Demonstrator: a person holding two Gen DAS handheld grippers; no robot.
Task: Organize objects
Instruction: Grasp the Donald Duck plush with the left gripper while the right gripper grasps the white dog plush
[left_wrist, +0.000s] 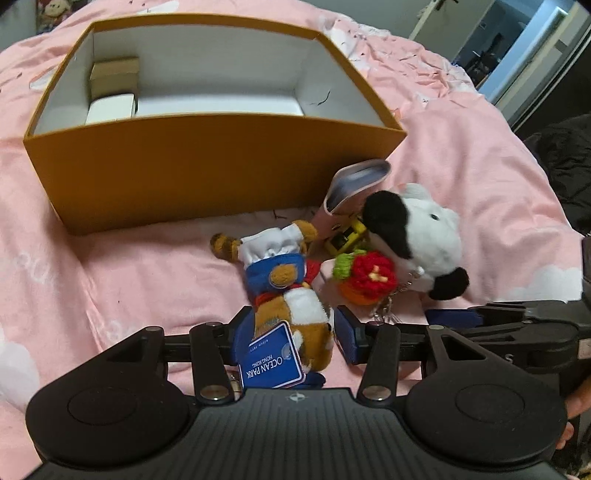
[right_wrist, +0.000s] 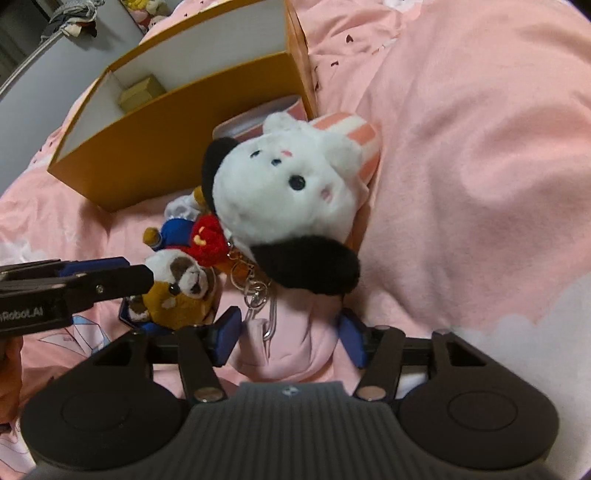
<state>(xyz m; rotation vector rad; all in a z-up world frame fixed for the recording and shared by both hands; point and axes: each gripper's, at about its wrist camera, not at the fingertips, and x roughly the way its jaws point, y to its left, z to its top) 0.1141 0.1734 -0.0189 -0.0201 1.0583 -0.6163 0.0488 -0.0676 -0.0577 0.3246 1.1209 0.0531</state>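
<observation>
The orange box (left_wrist: 207, 173) on the pink bed (left_wrist: 110, 266) holds only a couple of small cartons (left_wrist: 114, 79) in one corner, so most of the tidying is, I'd judge, still to do. The toys lie heaped just in front of it. The left claw (left_wrist: 291, 332) stands wide astride the brown plush with the blue tag (left_wrist: 295, 314), pads not visibly pressing, and the right claw (right_wrist: 290, 338) stands wide around the pink body of the white dog plush (right_wrist: 288, 192), with the red knitted charm (right_wrist: 207, 236) between them.
</observation>
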